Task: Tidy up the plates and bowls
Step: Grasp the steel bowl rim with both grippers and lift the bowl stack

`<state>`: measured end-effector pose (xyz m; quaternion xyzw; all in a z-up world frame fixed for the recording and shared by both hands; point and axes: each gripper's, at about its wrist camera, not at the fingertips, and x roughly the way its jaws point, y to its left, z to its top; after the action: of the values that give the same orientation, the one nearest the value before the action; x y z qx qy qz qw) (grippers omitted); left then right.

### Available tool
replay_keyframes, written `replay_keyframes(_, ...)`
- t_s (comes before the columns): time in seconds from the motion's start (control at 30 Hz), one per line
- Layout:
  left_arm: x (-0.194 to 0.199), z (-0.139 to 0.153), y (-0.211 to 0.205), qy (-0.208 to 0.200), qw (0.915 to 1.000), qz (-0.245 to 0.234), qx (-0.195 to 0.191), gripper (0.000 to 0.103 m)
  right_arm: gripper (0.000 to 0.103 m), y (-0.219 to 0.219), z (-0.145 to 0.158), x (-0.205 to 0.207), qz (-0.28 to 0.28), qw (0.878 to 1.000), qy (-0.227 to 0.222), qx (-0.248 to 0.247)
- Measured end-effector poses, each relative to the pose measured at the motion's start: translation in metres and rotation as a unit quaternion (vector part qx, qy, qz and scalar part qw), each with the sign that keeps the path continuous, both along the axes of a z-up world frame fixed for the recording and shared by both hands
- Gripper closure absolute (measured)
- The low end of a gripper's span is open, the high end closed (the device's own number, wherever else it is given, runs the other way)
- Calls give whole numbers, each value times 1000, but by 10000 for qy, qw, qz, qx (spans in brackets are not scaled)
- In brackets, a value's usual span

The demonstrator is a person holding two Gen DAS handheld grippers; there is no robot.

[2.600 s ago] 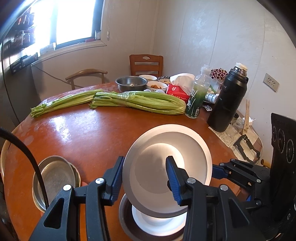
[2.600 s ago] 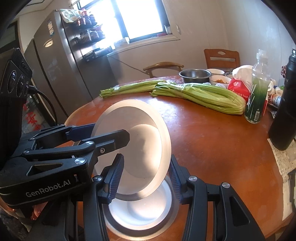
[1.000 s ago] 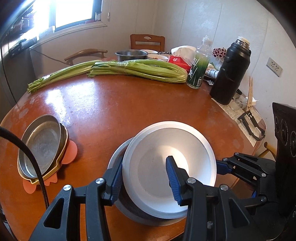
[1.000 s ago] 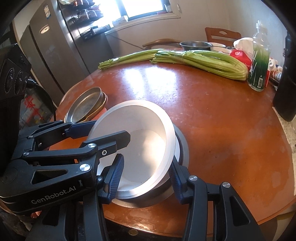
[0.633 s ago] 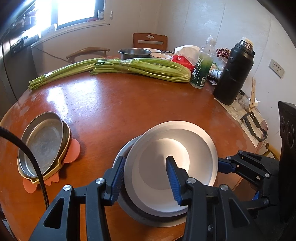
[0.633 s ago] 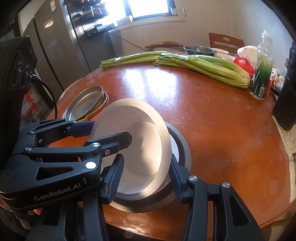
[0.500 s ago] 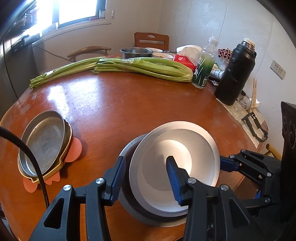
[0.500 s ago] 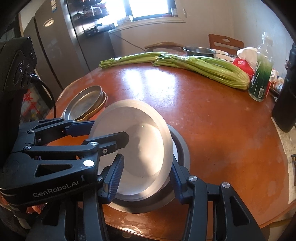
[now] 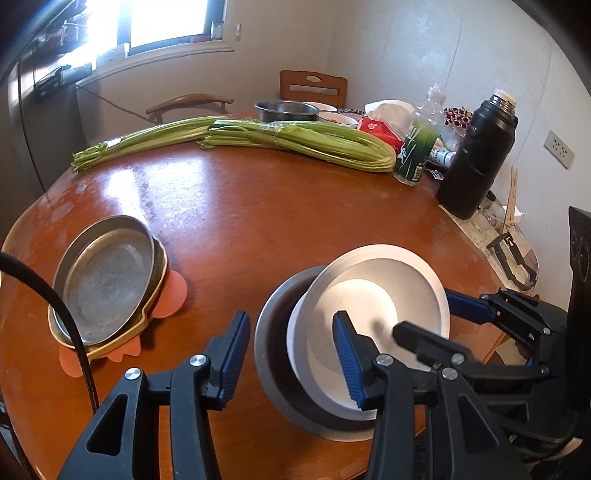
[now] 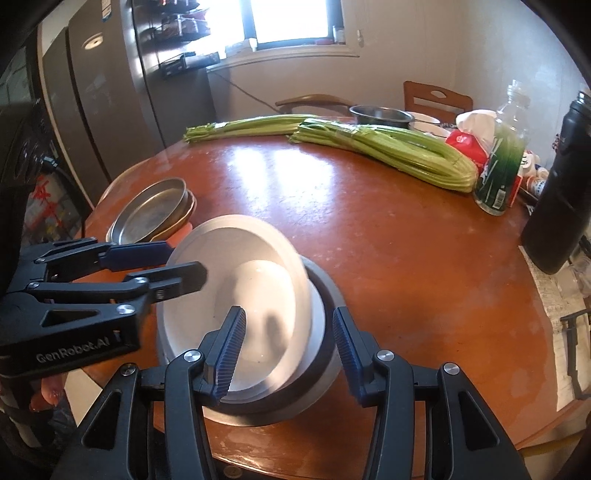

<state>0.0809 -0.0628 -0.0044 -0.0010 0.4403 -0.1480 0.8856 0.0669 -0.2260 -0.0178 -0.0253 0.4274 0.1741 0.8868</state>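
Right wrist view: white bowl (image 10: 236,295) tilted in grey bowl (image 10: 317,354), between both grippers. Right gripper (image 10: 288,354) spread apart, holding nothing; left gripper (image 10: 181,264) likewise, its upper finger over the rim.

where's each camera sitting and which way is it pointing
Left wrist: on the left gripper, looking across the round table toward celery and a black flask; its own fingers show, and the right gripper at right.
Right wrist: on the right gripper, facing the window and fridge; its fingers show, the left gripper at left.
Shared: white bowl tilted in the steel bowl, stacked plates, celery.
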Motion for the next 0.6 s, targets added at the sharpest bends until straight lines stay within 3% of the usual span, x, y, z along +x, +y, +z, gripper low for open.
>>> replay_keyframes(0.23,9,-15,9,257,9996,103,-102,55,48,-18,-12,11,-284,9986,345,297)
replay_keyframes(0.6,22,-35,7,586,9979,106,-262,50,41,-25,-37,25,-289,9896,1049,944)
